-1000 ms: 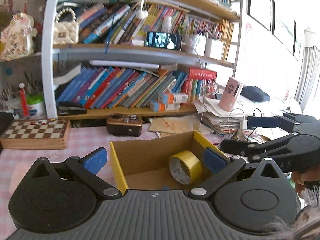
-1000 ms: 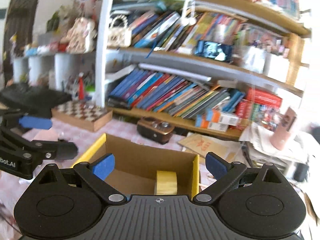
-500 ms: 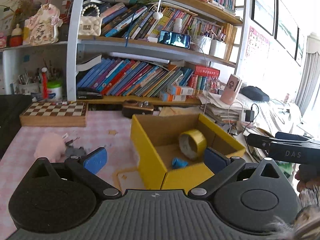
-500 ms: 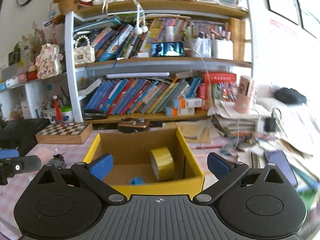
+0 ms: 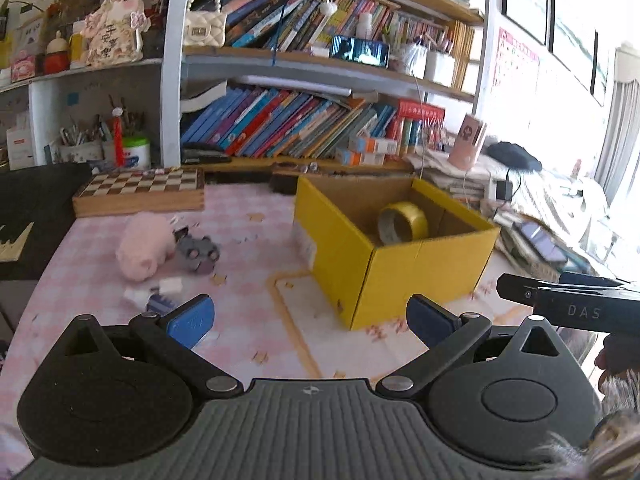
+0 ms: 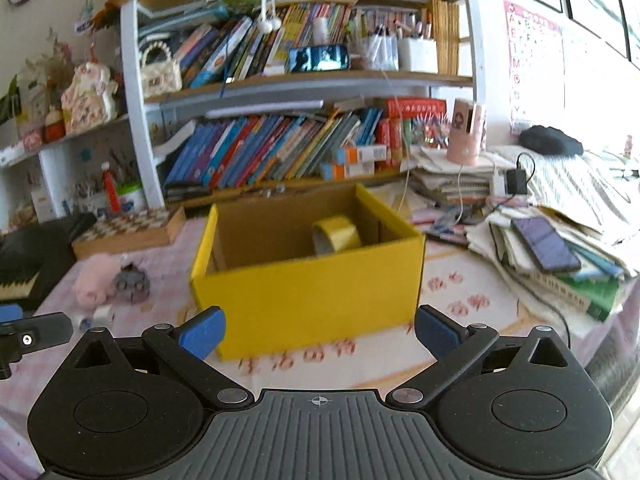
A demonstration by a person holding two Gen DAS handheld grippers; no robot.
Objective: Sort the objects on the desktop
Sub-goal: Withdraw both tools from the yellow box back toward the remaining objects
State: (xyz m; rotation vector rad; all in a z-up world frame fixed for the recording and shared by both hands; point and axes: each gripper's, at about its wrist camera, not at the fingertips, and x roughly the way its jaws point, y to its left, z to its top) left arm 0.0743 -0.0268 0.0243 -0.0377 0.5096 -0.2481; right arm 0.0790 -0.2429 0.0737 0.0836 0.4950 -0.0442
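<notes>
- The left gripper (image 5: 310, 318) was above the pink checked tablecloth (image 5: 248, 240), with its jaws spread wide and nothing between them.
- The right gripper (image 6: 320, 330) also had its jaws spread and empty, just in front of the yellow cardboard box (image 6: 316, 292).
- A roll of yellow tape (image 5: 404, 222) stood on its edge inside the box, against the far wall.
- To the left of the box, well apart from it, a pink plush toy (image 5: 144, 246) lay on the cloth, with a small grey toy (image 5: 198, 252) touching it.
- Some small white and blue items (image 5: 154, 296) lay near the left blue pad; they were too blurred to name.
- A chessboard box (image 5: 140, 192) stood behind the plush toy, before the bookshelf (image 5: 304, 128).
</notes>
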